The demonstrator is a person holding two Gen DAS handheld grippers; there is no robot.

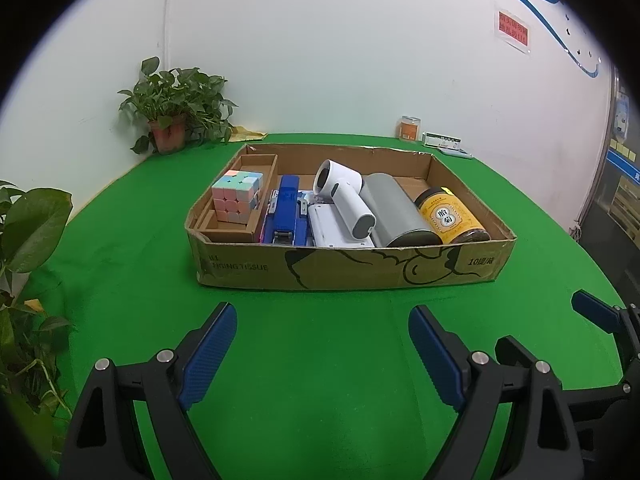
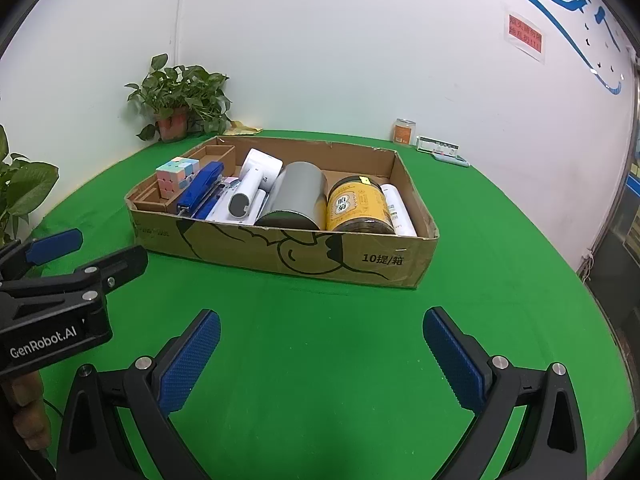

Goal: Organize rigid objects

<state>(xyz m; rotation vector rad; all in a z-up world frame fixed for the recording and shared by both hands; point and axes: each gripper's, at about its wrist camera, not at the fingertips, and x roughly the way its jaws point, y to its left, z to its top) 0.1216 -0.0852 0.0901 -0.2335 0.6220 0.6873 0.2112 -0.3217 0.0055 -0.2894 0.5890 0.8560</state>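
We record both claws standing released over bare green bench (image 1: 320,360), nothing between the jaws of either.

Left claw (image 1: 322,354): jaws wide apart, blue pads facing each other. To its far left, leafy stems (image 1: 28,240) at the bench edge. Ahead and left, by the wall, a potted plant (image 1: 172,112).

Straight ahead of the left claw, well apart from it, we list the cardboard box (image 1: 348,268), a shallow open tray holding the task's things, left to right:
- a small cardboard insert (image 1: 236,232) in the left end, with a pastel puzzle cube (image 1: 237,196) sitting in it;
- a blue stapler (image 1: 286,212) just beside the insert;
- a flat white device (image 1: 332,228), partly covered;
- a white handheld dryer (image 1: 344,196) lying across that device;
- a grey cylinder (image 1: 396,212) on its side, touching the dryer;
- a yellow-labelled jar (image 1: 452,216) on its side, against the cylinder.

Right claw (image 2: 321,359): jaws likewise spread, the box ahead and slightly left of it. From this side we add a white tube (image 2: 398,210) lying between the jar and the box's right wall.

Beyond the box, ahead and right of both claws near the wall: an orange-labelled can (image 1: 409,128) standing upright, then a small white packet (image 1: 442,141). On the wall above, a red notice (image 1: 513,30), text too small to read.

A hand (image 2: 28,412) grips the left claw's handle at the left edge of the right wrist view.
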